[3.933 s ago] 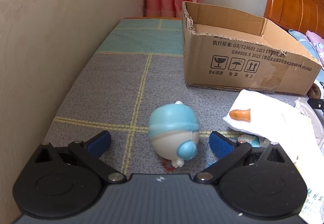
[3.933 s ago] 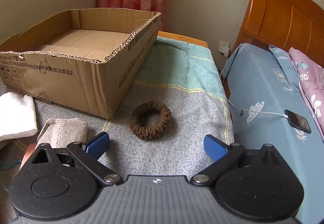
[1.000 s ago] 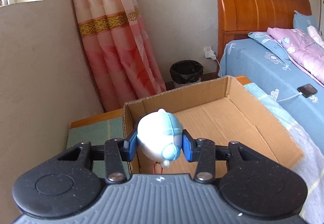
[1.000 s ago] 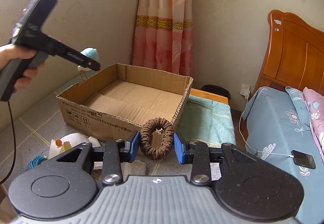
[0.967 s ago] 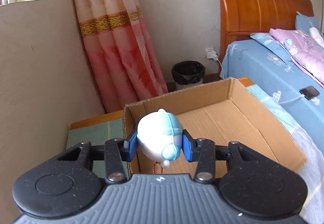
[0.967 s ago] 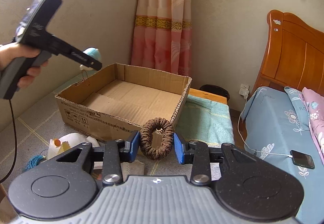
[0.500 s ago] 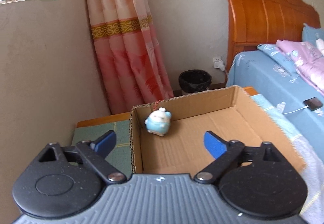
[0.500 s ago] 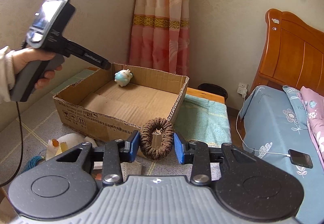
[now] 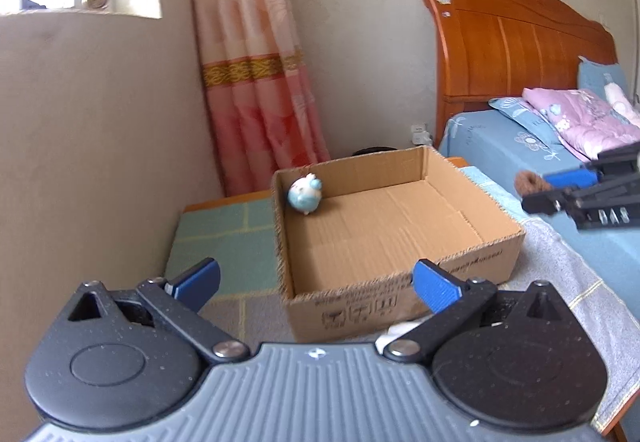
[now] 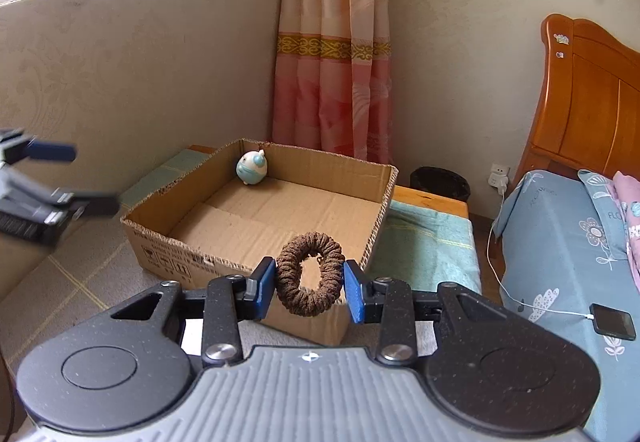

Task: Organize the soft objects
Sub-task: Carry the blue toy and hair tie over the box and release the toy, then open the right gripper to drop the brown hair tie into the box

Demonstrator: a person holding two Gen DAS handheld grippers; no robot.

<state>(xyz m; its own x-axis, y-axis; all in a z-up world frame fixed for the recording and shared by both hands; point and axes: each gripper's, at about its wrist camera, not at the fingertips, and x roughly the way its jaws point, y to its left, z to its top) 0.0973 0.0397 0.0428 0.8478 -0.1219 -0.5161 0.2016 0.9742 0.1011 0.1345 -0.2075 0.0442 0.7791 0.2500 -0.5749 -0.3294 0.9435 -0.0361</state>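
Observation:
A blue and white round plush toy lies in the far left corner of the open cardboard box; it also shows in the right wrist view, inside the box. My left gripper is open and empty, held above the box's near left corner. My right gripper is shut on a brown knitted ring, held in the air before the box's near right corner. The ring and right gripper show at the right edge of the left wrist view.
The box stands on a grey and teal checked cloth beside a beige wall. A bed with blue sheets and a phone on a cable lies to the right. A black bin and a pink curtain are behind.
My left gripper let the plush toy go into the box, opened and drew back from it. My right gripper keeps holding the brown ring, nearly still.

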